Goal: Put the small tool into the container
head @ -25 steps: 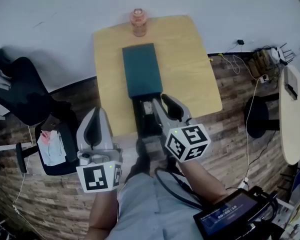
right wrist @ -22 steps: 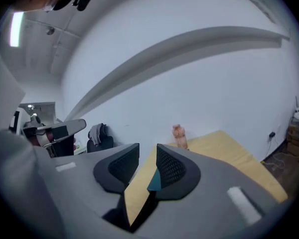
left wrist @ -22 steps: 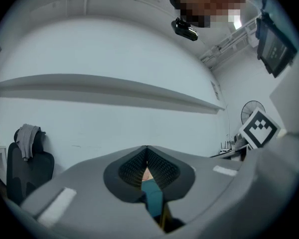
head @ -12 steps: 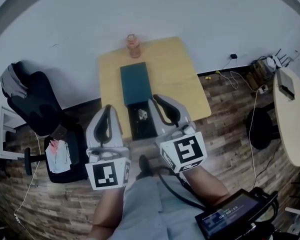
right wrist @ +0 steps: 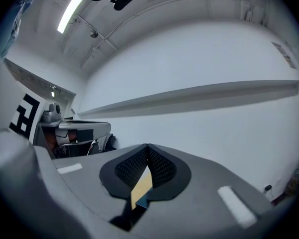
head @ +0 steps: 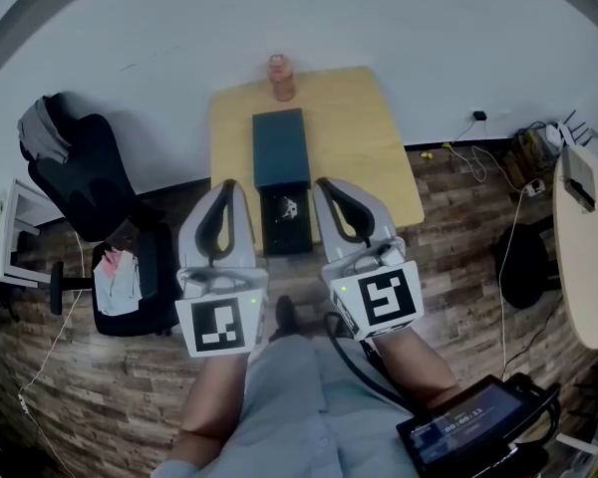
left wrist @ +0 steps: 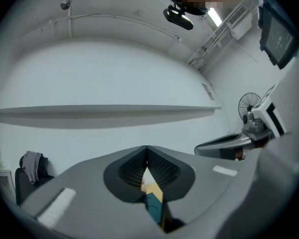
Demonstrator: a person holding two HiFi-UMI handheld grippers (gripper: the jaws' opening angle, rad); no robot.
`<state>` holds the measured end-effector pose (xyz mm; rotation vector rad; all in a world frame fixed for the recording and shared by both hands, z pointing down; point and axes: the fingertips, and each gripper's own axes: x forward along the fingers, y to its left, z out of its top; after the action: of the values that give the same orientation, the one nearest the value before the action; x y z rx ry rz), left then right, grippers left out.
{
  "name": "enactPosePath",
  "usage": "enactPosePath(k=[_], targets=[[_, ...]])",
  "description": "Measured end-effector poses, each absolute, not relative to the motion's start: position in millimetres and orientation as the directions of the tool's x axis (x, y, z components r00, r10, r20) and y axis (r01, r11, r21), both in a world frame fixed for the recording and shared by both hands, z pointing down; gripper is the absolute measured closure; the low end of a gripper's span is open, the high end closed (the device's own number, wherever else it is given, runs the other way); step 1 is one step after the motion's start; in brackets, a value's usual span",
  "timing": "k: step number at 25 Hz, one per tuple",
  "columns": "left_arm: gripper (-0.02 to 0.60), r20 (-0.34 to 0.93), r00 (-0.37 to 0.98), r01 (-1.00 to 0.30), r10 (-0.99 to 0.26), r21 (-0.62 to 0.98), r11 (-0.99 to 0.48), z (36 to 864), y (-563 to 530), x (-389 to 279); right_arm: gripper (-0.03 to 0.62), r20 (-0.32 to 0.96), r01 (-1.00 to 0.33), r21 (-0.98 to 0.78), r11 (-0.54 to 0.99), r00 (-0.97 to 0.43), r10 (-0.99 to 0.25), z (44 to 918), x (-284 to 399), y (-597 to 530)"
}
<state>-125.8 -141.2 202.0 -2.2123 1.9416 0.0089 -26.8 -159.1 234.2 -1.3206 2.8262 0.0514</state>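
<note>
A teal container (head: 279, 147) lies on the wooden table (head: 359, 147), and a black tray (head: 286, 229) extends from its near end. In that tray rests a small pale tool (head: 289, 207). My left gripper (head: 227, 187) and right gripper (head: 325, 183) are held up side by side in front of the table's near edge, one on each side of the tray. The left gripper (left wrist: 146, 151) is shut with nothing between its tips. The right gripper (right wrist: 148, 148) has just closed its jaws and is also empty. Both point level at the white wall.
An orange bottle (head: 280, 76) stands at the table's far edge. A black office chair (head: 80, 182) and a seat with papers (head: 115, 287) are at the left. A round white table (head: 588, 237) and floor cables (head: 498, 147) are at the right.
Both grippers have come up and back from the table's near edge. The right gripper, open over the black tray before, is now shut and empty. The left stayed shut.
</note>
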Motion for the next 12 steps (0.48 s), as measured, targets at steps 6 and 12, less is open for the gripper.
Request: enactPosePath(k=[6,12], targets=[[0.572,-0.141,0.108,-0.985,-0.984,-0.152,-0.086,202.4,-136.5,-130.1,0.594,-0.026,-0.752,0.028,0.659,-0.659,-0.751,235.4,-30.1,-162.6],[0.574,-0.138,0.095,-0.986,-0.986,-0.147,-0.075,205.1,-137.9,-134.2,0.594,-0.022,-0.738,0.043,0.673,-0.674,-0.738,237.2,-36.0,-164.3]])
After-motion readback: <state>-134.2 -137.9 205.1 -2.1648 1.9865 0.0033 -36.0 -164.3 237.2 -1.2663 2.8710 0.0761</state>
